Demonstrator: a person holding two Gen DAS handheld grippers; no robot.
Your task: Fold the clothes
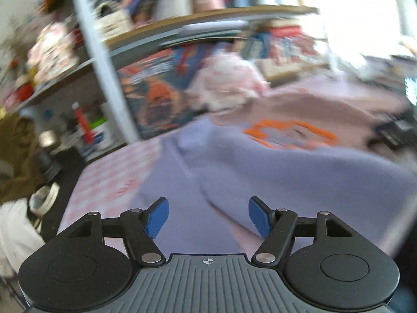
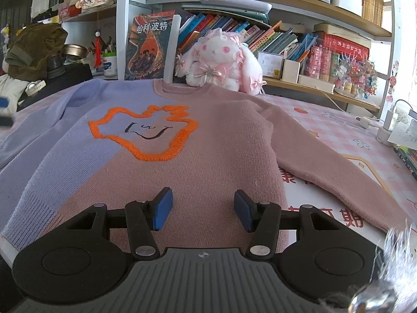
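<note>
Between the spread blue pads of the right claw (image 2: 202,212) lies the pink half of a sweater (image 2: 182,161), flat on the checked tablecloth (image 2: 365,140). Ahead sits a plush rabbit (image 2: 221,62). Likewise wide open and holding nothing, the left claw (image 1: 208,217) hangs over the sweater's purple half.

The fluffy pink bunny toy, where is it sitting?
In the right wrist view, the bunny toy sits just behind the sweater collar, in front of the leaning books under the shelf.

Sweater (image 2: 161,161) half lilac, half dusty pink, orange outline motif (image 2: 146,133); surface (image 2: 365,140) pink-white check; tongs' pads (image 2: 163,208) blue.
</note>
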